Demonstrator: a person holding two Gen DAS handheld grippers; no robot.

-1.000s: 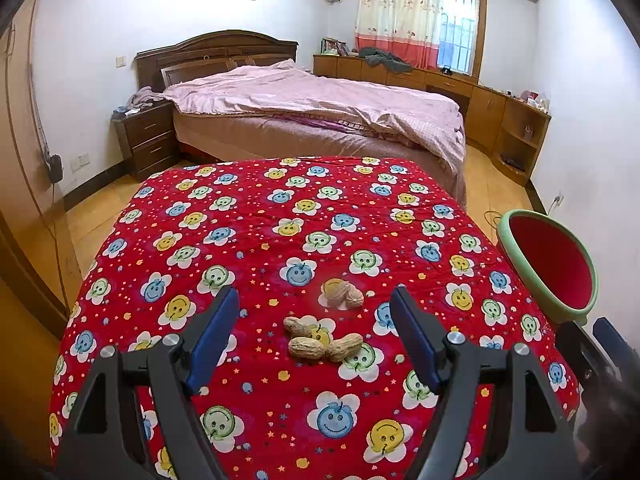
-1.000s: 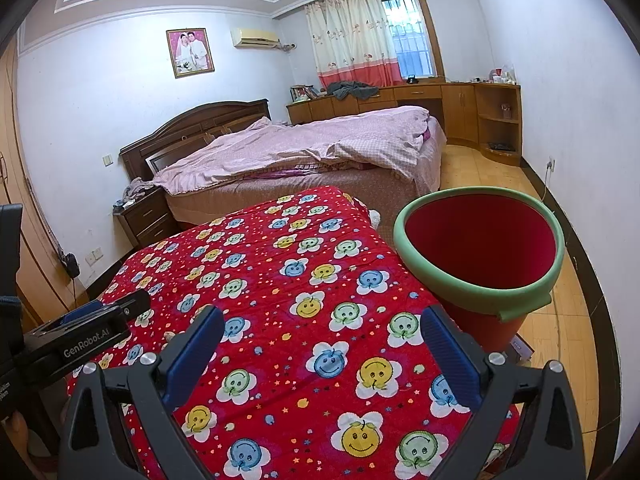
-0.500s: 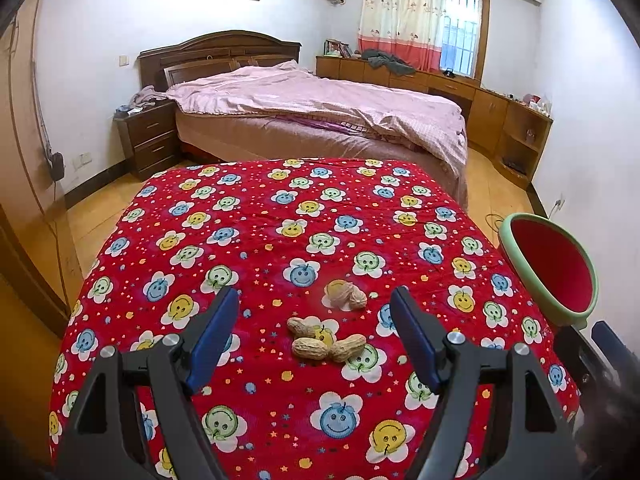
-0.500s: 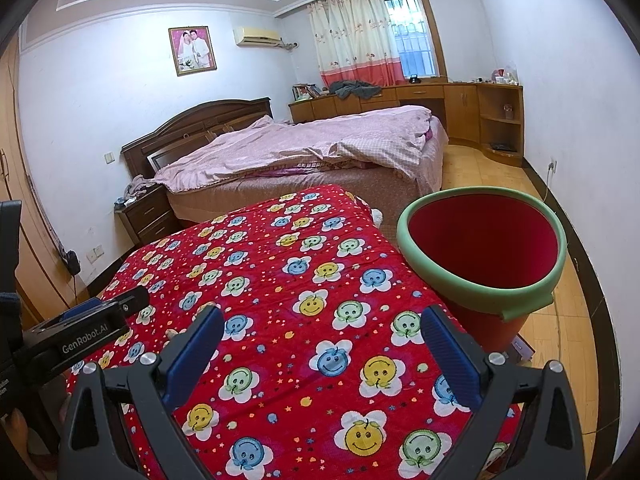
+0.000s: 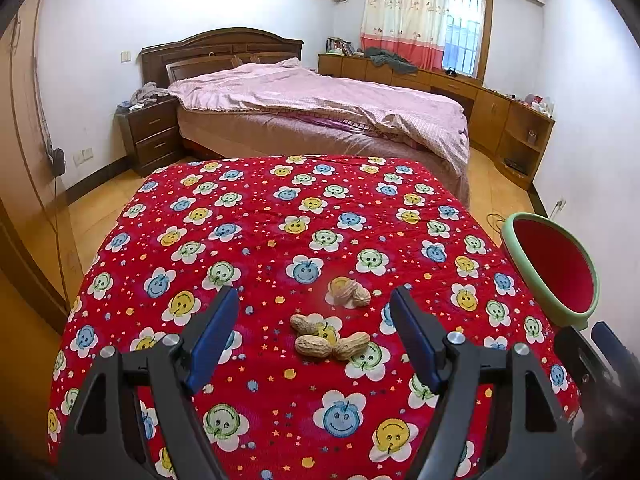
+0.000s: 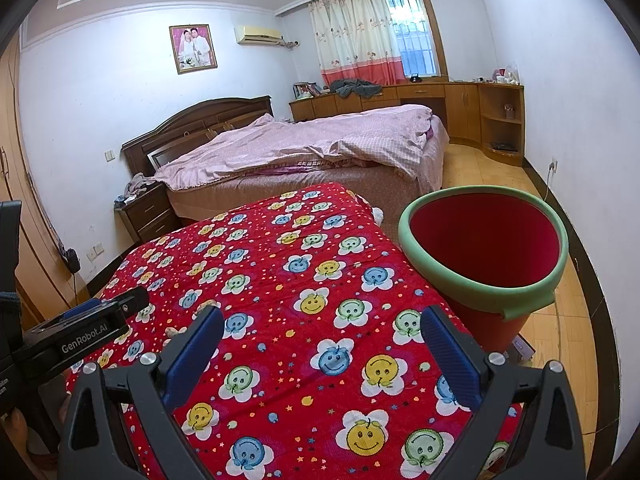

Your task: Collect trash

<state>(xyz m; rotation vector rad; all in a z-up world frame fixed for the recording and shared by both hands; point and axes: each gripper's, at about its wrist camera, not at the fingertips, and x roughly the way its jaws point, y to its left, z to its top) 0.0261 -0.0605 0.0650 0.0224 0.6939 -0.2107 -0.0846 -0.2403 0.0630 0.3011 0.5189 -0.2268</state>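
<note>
1. Peanut shells (image 5: 330,338) are clustered on the red-covered surface (image 5: 256,224), ahead of the spread, empty left claw (image 5: 314,330).
2. The right claw (image 6: 322,340) is spread and empty beside the bin (image 6: 480,284).
3. Risk: light shells may be scattered or crushed if clamped off-centre.

Red quilt (image 5: 260,240) patterned with blue, yellow and green smiley-face flowers (plus small stars and dots); tan peanut shells (image 5: 330,340); red bucket (image 6: 484,236) with pale green rim; pink checked bedspread (image 5: 320,96); dark brown headboard (image 5: 216,48).
</note>
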